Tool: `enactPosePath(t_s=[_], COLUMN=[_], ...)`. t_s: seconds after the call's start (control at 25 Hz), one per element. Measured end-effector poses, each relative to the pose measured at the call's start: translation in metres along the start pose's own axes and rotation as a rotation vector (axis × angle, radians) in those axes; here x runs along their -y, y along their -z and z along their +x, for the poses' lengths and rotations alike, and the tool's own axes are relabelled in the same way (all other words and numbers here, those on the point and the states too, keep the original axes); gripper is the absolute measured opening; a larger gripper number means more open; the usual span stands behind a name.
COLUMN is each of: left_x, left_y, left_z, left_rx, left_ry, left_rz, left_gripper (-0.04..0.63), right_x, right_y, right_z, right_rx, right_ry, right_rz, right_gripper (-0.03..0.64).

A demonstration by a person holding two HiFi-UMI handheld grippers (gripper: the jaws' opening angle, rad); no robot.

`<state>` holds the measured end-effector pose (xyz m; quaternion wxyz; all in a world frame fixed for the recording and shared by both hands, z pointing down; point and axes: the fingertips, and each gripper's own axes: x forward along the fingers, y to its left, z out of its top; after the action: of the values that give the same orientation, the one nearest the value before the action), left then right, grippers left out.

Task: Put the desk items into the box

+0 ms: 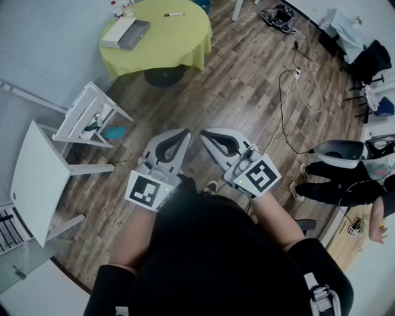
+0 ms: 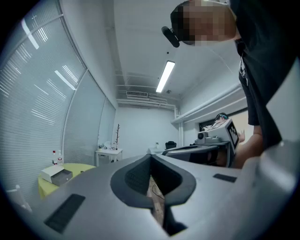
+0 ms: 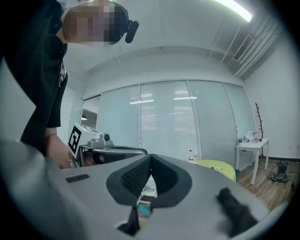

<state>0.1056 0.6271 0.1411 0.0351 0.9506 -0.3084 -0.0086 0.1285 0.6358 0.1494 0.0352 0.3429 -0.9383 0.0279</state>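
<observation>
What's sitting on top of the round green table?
A grey and white box, a pen and small bottles at the edge. The box's inside is hidden.

box interior out of sight

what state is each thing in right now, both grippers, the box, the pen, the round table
left gripper: shut, nothing between the jaws
right gripper: shut, nothing between the jaws
round table: upright, covered by a yellow-green cloth
box: sitting on the round table, open or closed unclear
pen: lying flat on the round table, apart from the box
</observation>
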Motion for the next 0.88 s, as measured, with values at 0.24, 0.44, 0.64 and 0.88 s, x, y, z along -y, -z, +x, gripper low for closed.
enactPosePath(t_s=[0.24,0.44,0.64,0.88], left_x=[-0.023,-0.049,-0.081,-0.119], left_y=[-0.001,0.003,0.002,0.003], left_z=[-0.004,-0.014,-0.019,-0.023], left_rx=[0.008,-0.007,0.005,-0.001], left_ry=[-0.016,-0.037,-0.057,-0.043], left_rz=[-0.010,-0.013,-0.050,-0.060], left_gripper=[0.012,0.012,0.012,0.012], right_x=[0.003,0.006,0.004,0.011], right_y=[-0.001,-0.001,0.000,-0.002], right_z=[0.023,0.046,0.076,0.120], right_rx=[-0.008,-0.020,-0.045,-0.036], right_ry=[-0.015,-0.026,-0.049,-0.064], right_rz=[-0.012,0.002,-0.009,0.021], right_gripper=[0.017,0.017,0.017,0.017])
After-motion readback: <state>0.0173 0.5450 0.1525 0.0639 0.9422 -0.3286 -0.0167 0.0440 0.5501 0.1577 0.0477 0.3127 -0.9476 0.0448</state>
